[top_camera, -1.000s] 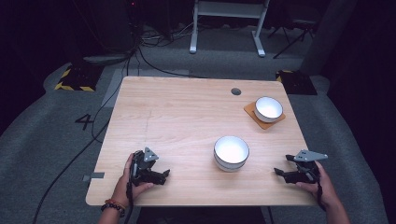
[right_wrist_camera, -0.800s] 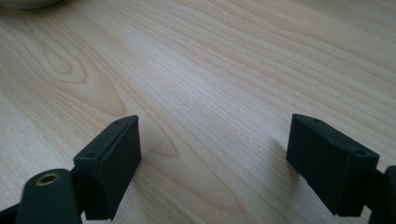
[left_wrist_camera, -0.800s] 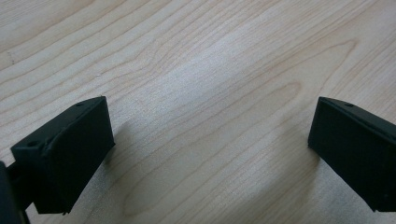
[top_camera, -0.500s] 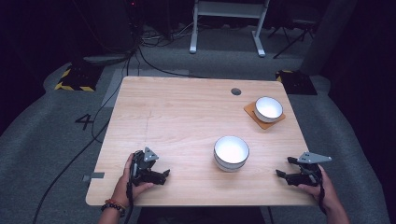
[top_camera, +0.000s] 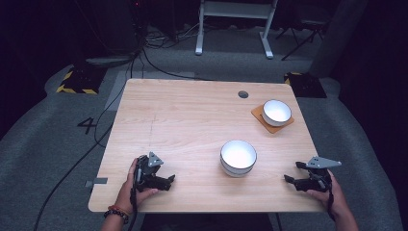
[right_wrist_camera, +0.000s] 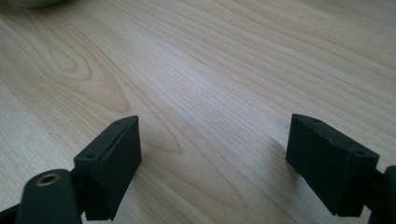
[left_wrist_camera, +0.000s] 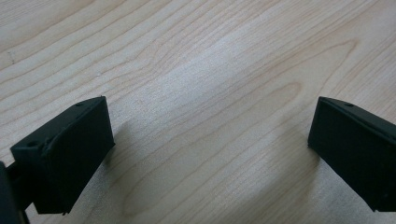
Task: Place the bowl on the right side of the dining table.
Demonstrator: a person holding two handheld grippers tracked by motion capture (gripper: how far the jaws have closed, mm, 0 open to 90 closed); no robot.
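At table's near edge, right gripper (top_camera: 292,173) had drifted slightly right; left gripper (top_camera: 166,179) stayed put. Both jaws spread, empty. Large bowl (top_camera: 238,157) untouched, so reach likely not started.

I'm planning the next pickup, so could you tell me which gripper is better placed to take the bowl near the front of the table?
Probably the right gripper: it sits closer to the near bowl, jaws open and pointing toward it. The left gripper is also open, but lies farther off.
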